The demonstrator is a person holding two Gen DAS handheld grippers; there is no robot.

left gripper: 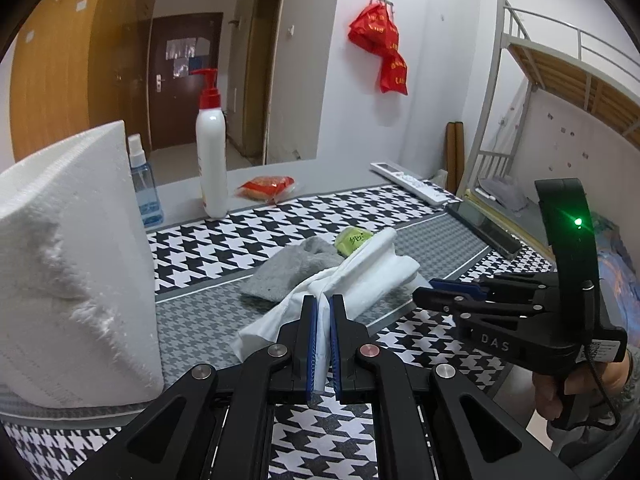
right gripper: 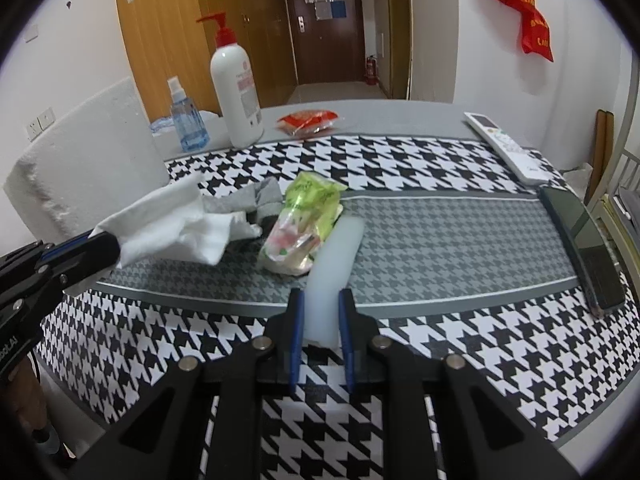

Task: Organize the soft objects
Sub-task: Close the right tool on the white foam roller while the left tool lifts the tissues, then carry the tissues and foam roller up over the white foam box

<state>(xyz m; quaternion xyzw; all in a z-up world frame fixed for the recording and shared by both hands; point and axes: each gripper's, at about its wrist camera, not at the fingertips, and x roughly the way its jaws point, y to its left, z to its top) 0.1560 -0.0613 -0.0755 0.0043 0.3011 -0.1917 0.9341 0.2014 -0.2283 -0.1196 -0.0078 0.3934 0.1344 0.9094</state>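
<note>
**Me:** Left wrist view first: my left tool is clamped shut on a white cloth, a fold of it pinched between the blue pads. The rest of the cloth drapes away from the tool toward the middle of the tabletop, over a grey cloth.

**Partner:** And your right?

**Me:** My right tool has its pads pressed against a pale, translucent strip. I can't tell what it is made of. Its long axis runs straight ahead along the fingers, away from the near edge.

**Partner:** What's still loose?

**Me:** The grey cloth and a green snack packet, bunched together at the middle of the tabletop. The packet's near end lies just beside the far end of the strip; I can't tell whether they touch.

**Partner:** Which hand is nearer that pile?

**Me:** Left, I'd judge, since its cloth already lies over the grey one. A white foam block stands at the left edge, close beside that tool, so I'd judge any sideways swing there risks brushing it.
</note>
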